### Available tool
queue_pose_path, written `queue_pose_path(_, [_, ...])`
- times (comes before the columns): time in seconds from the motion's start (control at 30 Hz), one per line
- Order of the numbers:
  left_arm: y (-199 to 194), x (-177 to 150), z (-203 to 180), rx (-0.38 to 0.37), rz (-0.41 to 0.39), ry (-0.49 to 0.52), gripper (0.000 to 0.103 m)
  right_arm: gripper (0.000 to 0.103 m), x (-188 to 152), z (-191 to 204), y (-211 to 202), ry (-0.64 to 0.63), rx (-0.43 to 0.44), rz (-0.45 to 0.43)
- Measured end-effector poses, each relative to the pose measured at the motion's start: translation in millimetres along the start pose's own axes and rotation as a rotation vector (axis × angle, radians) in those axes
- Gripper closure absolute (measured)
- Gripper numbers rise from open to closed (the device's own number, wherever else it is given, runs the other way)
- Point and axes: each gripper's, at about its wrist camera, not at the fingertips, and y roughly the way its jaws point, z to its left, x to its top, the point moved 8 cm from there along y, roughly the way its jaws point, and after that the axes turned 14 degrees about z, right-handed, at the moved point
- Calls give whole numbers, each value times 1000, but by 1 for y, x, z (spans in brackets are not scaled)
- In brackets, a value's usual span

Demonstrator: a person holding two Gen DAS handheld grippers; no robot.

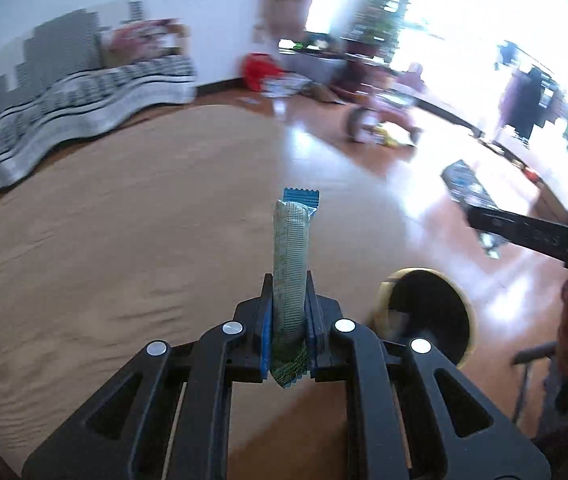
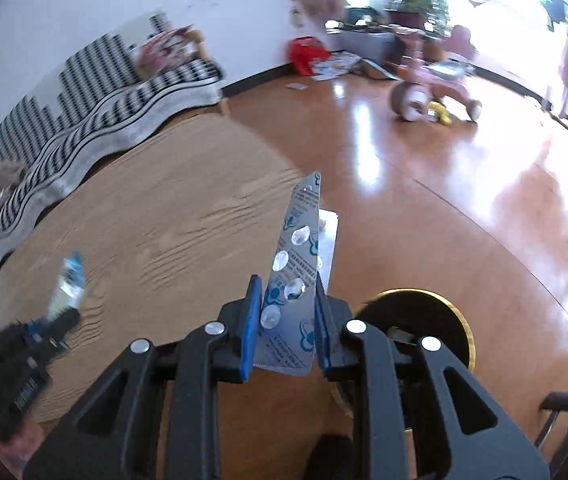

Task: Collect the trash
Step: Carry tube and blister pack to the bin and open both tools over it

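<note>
- Wrapper [image 1: 290, 264] of a snack, green and blue with crimped ends, stands upright between the fingers of the left gripper [image 1: 288, 280], which are closed on its lower part; it is above the round wooden table [image 1: 103, 240], and its top points to 12 o'clock
- It looks light, thin and soft — I judge it can fold or slip out, so a hold near the middle of its length, across the flat faces, seems better than on a crimped end
- Blister pack [image 2: 294, 280], silver with clear empty-looking bubbles, is clamped low down by the right gripper [image 2: 288, 284]; the pack leans toward 1 o'clock over the table edge
- This one seems stiffer but smooth; probably the foil is slippery and the edges bend, so the pads should press on the flat part between the bubbles
- Bin [image 2: 416, 320], dark with a gold rim, sits on the floor at about 4 o'clock from both grippers — likely the place for both pieces
- In the right wrist view the left gripper with its wrapper shows at 8 o'clock, blurred
</note>
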Motion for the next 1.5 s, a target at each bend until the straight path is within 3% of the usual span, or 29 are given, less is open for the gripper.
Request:
queue_pose_path(0.2, [44, 13, -113, -129, 73, 93, 91, 79, -1, -90, -17, 134, 2, -8])
queue_pose_path(0.4, [78, 4, -172, -183, 141, 124, 91, 79, -13, -140, -4, 212, -10, 54])
queue_pose_path(0.7, [115, 5, -192, -198, 207, 116, 91, 79, -21, -155, 3, 233, -1, 84])
queue_pose_path(1.13, [119, 10, -195, -220, 217, 120, 90, 75, -11, -150, 9, 242, -17, 91])
queue_pose_path(1.17, [119, 10, -196, -221, 218, 117, 88, 59, -12, -150, 10, 245, -21, 93])
queue_pose_path(1.23, [121, 10, -194, -219, 216, 108, 79, 43, -12, -151, 8, 254, -29, 78])
queue_pose_path(1.3, [121, 9, -190, -227, 211, 97, 49, 43, -12, -150, 8, 251, -31, 74])
queue_pose_path(1.5, [114, 10, -181, -222, 187, 80, 27, 40, -8, -138, 6, 236, -26, 59])
